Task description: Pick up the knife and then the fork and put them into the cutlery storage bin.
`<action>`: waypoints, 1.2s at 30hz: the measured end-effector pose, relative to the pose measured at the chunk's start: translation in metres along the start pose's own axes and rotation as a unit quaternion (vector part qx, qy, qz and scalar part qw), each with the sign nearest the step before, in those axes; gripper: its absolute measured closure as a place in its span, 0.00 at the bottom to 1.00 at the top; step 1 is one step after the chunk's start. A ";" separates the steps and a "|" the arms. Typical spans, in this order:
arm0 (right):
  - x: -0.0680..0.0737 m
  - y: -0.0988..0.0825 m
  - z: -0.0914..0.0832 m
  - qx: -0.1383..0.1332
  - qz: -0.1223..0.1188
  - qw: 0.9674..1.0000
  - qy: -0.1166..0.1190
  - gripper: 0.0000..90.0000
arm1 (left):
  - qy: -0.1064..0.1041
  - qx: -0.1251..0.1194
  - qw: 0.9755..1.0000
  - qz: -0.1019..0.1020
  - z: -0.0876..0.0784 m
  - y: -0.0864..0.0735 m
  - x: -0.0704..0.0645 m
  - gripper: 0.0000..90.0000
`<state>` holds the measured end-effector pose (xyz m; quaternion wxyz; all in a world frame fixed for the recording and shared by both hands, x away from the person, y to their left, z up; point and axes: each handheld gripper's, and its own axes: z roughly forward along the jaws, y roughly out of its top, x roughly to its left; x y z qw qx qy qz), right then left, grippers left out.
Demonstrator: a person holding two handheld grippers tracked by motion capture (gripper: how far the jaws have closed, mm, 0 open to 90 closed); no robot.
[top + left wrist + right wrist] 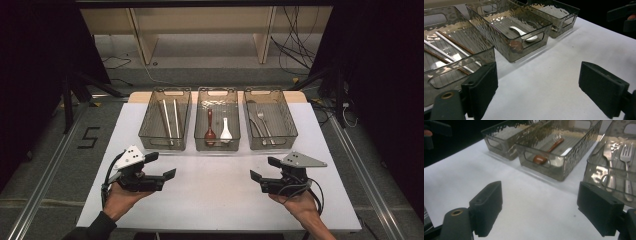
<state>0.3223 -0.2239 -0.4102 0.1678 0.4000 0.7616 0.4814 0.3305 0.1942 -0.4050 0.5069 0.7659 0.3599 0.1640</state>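
High view shows three smoky clear bins in a row at the far side of the white surface point(200, 195), and these, with the cutlery in them, are the things nearest the tongs. The left bin point(165, 142) holds chopsticks point(169, 119) lying lengthwise, the middle bin point(217, 145) holds a brown spoon point(210, 131) beside a white spoon point(226, 131), and the right bin point(270, 142) holds a fork point(265, 125) and what looks like a knife next to it. Nothing lies loose on the surface in front of the bins. The left tongs point(164, 165) hover low near the front left corner of the surface, jaws spread wide and empty, pointing inward toward the middle. The right tongs point(265, 168) mirror them on the other side, also wide and empty, well apart from the bins. In the left gripper view the chopsticks' bin sits just beyond one jaw; in the right gripper view the fork's bin sits just beyond the other. Judged from this, the work stands at a ready pose, with no grasp begun. A next move would call for carrying one pair of tongs forward over a bin's rim, dipping in, and closing narrowly on a thin, flat piece.
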 end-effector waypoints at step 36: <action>-0.001 -0.003 -0.003 0.001 0.000 1.000 -0.010 0.23 | -0.002 -0.001 1.000 0.001 0.000 -0.001 0.000 0.17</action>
